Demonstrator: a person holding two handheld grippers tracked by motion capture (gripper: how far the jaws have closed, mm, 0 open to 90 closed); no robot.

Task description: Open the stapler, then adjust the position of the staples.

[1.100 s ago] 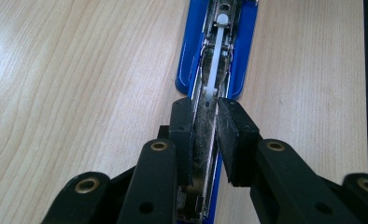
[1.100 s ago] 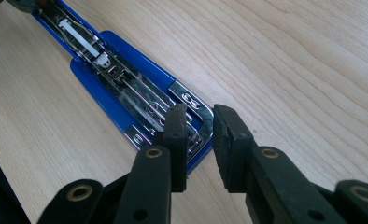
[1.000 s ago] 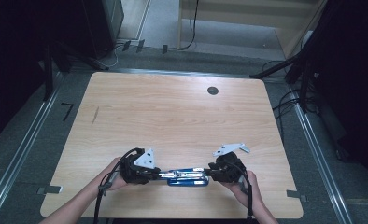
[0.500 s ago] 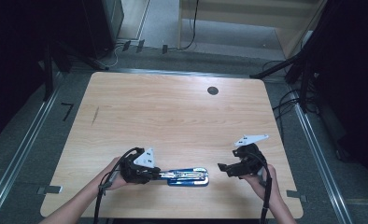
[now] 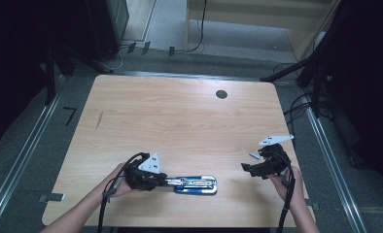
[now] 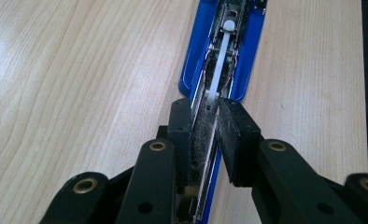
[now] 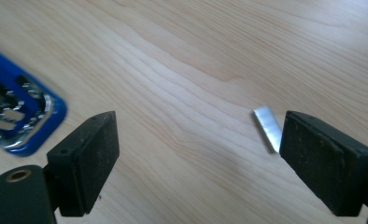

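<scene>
A blue stapler [image 5: 195, 185] lies opened out flat near the table's front edge, its metal staple channel facing up [image 6: 222, 51]. My left gripper [image 5: 164, 182] is shut on the channel's near end, with both pads pressed against its sides [image 6: 206, 121]. Well to the right of the stapler, my right gripper [image 5: 245, 168] is open. Its jaws have just been opening and stand wide with nothing between them [image 7: 201, 154]. A short silver strip of staples [image 7: 267, 127] lies on the wood beside its right pad [image 5: 254, 155]. The stapler's rounded blue end [image 7: 28, 112] shows at the left of the right gripper view.
The light wooden table [image 5: 180, 126] has a round black grommet [image 5: 221, 94] at its far side and a dark streak [image 5: 98, 120] at the left. Metal rails and cables run on the floor around it.
My right gripper has let go of the stapler's right end, opened its jaws and moved off to the right. My left gripper and the stapler have stayed put.
</scene>
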